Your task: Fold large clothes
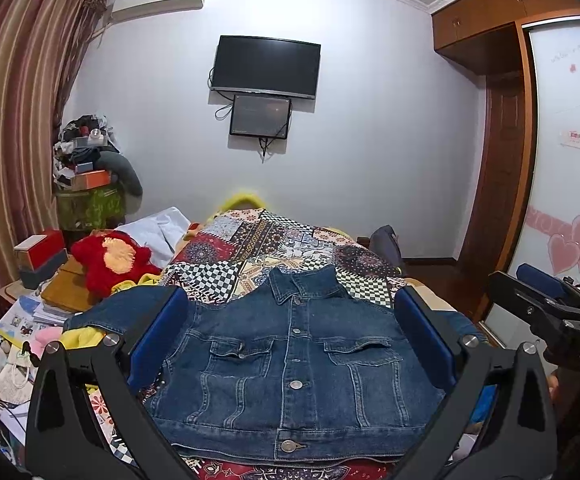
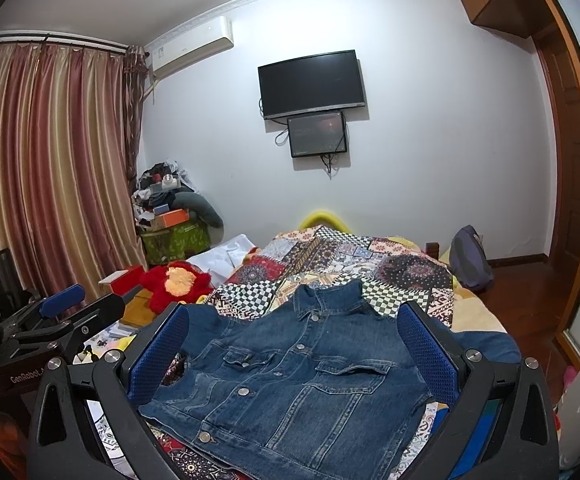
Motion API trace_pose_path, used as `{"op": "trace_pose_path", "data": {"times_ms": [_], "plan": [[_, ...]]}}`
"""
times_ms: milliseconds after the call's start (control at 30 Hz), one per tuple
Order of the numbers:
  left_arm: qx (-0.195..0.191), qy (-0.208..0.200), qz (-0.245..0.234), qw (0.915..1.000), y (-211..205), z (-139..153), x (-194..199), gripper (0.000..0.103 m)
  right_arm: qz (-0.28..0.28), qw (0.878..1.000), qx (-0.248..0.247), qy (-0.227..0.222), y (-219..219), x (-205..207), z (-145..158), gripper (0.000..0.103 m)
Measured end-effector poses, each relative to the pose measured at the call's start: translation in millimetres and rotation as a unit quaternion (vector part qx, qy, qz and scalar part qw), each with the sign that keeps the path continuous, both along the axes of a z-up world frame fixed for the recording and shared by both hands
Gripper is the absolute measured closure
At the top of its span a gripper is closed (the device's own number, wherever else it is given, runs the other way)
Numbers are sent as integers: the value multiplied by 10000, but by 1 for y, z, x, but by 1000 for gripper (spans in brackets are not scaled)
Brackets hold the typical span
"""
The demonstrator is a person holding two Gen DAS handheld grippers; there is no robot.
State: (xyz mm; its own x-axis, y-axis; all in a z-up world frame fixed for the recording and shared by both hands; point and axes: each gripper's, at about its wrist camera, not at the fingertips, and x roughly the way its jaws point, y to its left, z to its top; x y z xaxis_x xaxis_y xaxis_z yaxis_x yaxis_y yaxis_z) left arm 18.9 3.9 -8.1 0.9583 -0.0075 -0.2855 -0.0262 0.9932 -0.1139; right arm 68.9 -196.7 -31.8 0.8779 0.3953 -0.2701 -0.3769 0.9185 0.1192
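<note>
The left hand-held gripper (image 1: 290, 316) has its two blue-padded fingers spread wide apart and holds nothing. The right hand-held gripper (image 2: 292, 328) is the same: fingers wide, nothing between them. Both hover above the near end of the bed, side by side, and each one sees the other at the edge of its view.

Between the fingers in both views lies the dark blue denim jacket with metal buttons and two chest pockets (image 1: 290, 364). It is spread front side up on the patchwork bedcover with checkered and floral squares (image 1: 274, 240), the collar pointing to the far wall. One sleeve goes out to the left, the other to the right, over the bed sides.

I think the risk is in the thick denim: a pinch on one layer only could slip, and a sleeve hanging over the bed edge could pull the fold crooked. The red plush toy (image 1: 110, 260) and other things beside the bed could catch the left sleeve.

Readable writing: "DAS" on the right gripper body in the left view, "GenRobot" on the left gripper body in the right view.
</note>
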Motion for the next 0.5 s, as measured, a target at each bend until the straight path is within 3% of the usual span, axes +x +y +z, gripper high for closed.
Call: {"op": "trace_pose_path", "data": {"times_ms": [267,500], "plan": [[165,75,206,9996,11,-1,20,0,47,9999,-12,127,14,27,-4,0],[105,356,464,9982,43,-10,69,0,56,9996,-179,205,32,74,-8,0]]}}
